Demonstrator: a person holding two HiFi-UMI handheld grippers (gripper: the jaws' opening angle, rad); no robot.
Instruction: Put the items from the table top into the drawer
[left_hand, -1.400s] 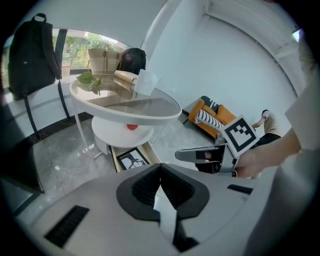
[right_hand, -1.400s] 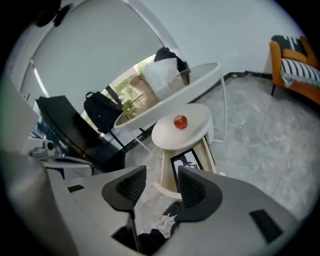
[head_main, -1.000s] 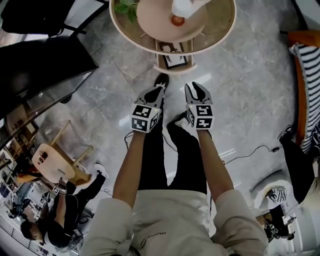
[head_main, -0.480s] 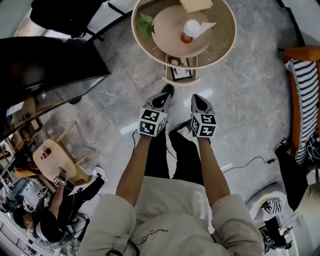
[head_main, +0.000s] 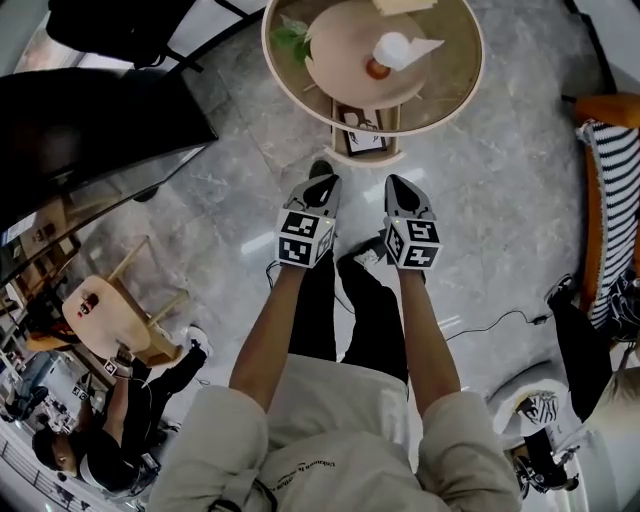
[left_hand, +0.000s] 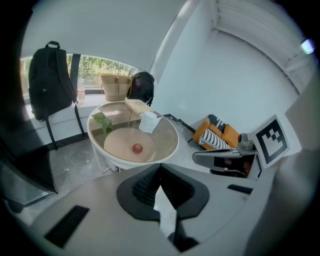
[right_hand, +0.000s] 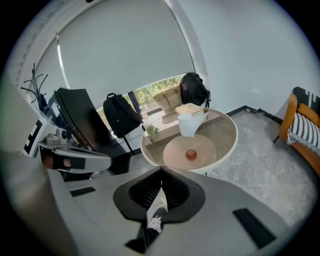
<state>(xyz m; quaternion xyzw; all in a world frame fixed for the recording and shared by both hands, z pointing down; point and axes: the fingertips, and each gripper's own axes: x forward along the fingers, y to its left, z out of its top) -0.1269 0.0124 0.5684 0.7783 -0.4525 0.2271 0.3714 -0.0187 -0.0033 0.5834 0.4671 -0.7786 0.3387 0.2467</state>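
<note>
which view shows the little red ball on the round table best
The right gripper view: the red ball sits largest there, unobstructed on the tan disc. The left gripper view shows it too, but smaller. The head view has it near the top edge, close beside the white tissue.

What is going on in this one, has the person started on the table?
Not yet. A person stands a little back from the round glass-topped table, holding the left gripper and the right gripper side by side, pointed at it. Both have their jaws together with nothing between them. A small red item, a white tissue holder and a leafy plant sit on the table. What looks like the drawer juts out below the near rim.
</note>
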